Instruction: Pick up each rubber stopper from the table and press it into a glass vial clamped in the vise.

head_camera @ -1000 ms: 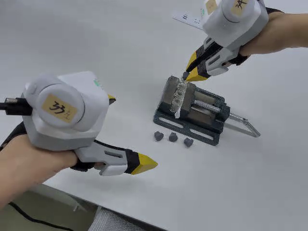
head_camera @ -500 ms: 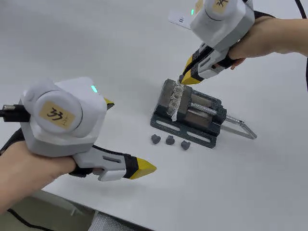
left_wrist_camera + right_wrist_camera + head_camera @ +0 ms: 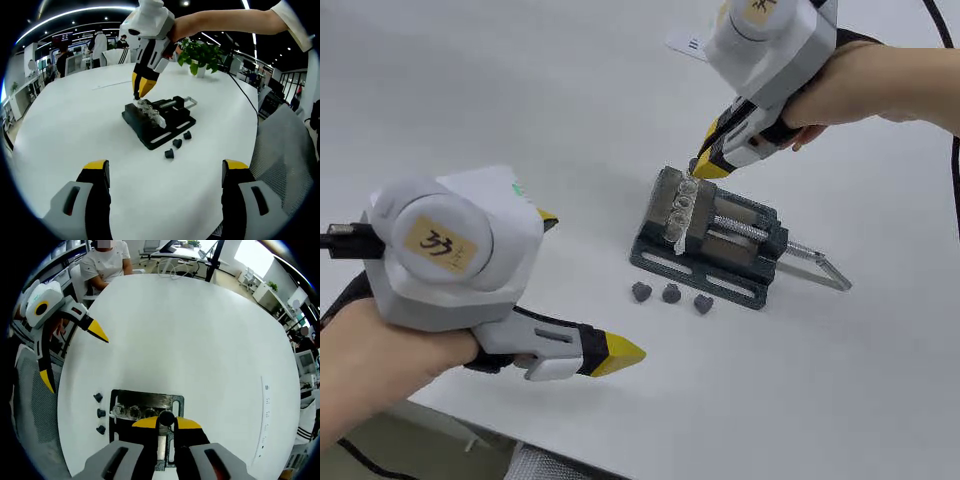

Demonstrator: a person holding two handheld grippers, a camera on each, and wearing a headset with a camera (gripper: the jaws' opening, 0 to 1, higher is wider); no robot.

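- Change: over the last second the right gripper [image 3: 700,168] has come slightly down and in toward the vise [image 3: 730,255]. Its yellow tips now stand right at the far end of the row of glass vials [image 3: 678,212]
- Change: the left gripper [image 3: 585,282] has kept its place low over the near part of the table [image 3: 520,100]. The small shift of the whole head view we put down to the camera
- Meaning for the task: we judge this to be the insertion step for one stopper, with approach nearly complete and pressing about to begin or just begun
- Right gripper state: in the right gripper view the jaws are nearly closed, pinching the held stopper [image 3: 166,418] between the tips
- Left gripper state: the jaws are spread wide and hold nothing
- Position of the held stopper: it sits directly over the end vial [image 3: 688,187], beside three vials that look unstoppered. We cannot tell whether it touches the vial mouth or is already partly seated
- Remaining work: three loose stoppers [image 3: 671,294] lie in a line on the table just in front of the vise base, well apart from either gripper
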